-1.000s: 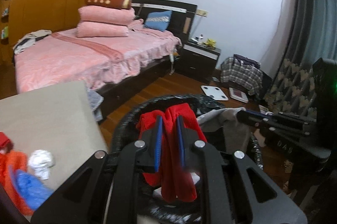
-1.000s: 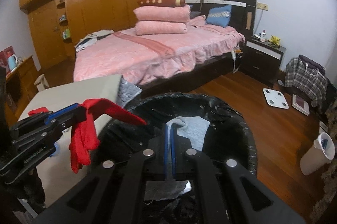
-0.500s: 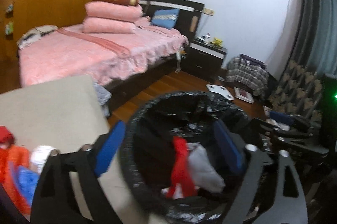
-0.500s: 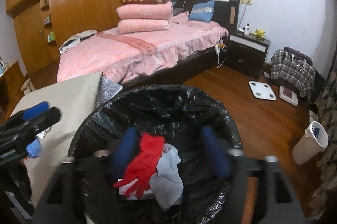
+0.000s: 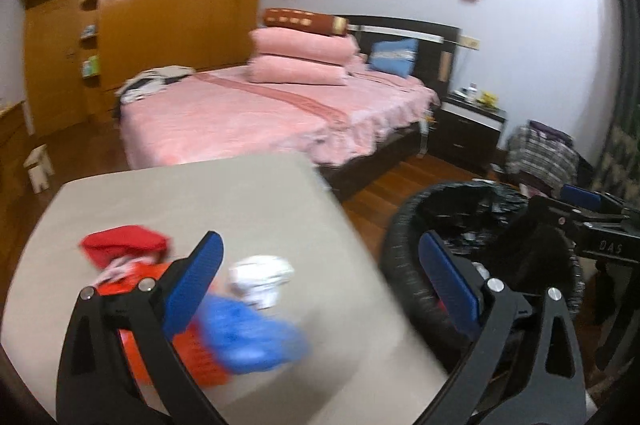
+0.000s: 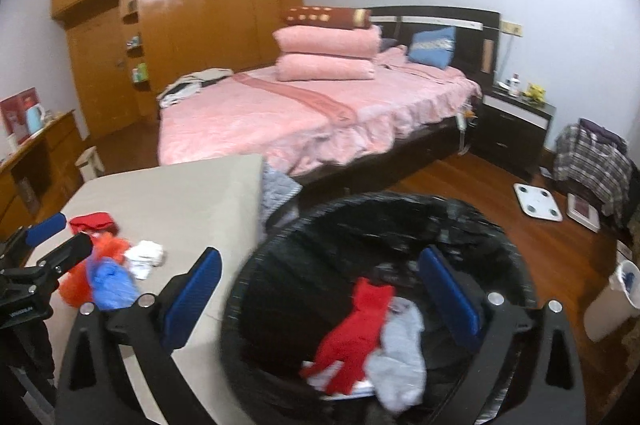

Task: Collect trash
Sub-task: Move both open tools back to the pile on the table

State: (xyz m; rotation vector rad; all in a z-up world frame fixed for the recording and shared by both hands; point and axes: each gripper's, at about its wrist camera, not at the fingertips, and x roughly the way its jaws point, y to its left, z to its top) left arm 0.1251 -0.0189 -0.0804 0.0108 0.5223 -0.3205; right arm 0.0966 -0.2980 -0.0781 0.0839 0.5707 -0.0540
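Note:
A bin with a black bag (image 6: 400,217) (image 5: 404,237) stands beside a beige table (image 5: 180,201) (image 6: 168,201). In it lie a red glove (image 6: 356,329) and a grey cloth (image 6: 400,349). On the table lie a red item (image 5: 124,245) (image 6: 94,221), an orange item (image 5: 132,273) (image 6: 112,249), a blue item (image 5: 252,333) (image 6: 110,285) and a white crumpled wad (image 5: 260,273) (image 6: 144,257). My left gripper (image 5: 320,285) (image 6: 56,237) is open and empty over the table's trash. My right gripper (image 6: 320,297) (image 5: 580,201) is open and empty above the bin.
A pink bed (image 6: 300,113) stands behind the table. A dark nightstand (image 6: 516,121), a white scale (image 6: 538,203) and a small white bin (image 6: 616,297) are on the wooden floor to the right. A wooden wardrobe (image 6: 200,17) lines the far wall.
Both grippers opened; the red glove and grey cloth dropped into the bin. My left gripper then swung left from the bin to over the table's trash.

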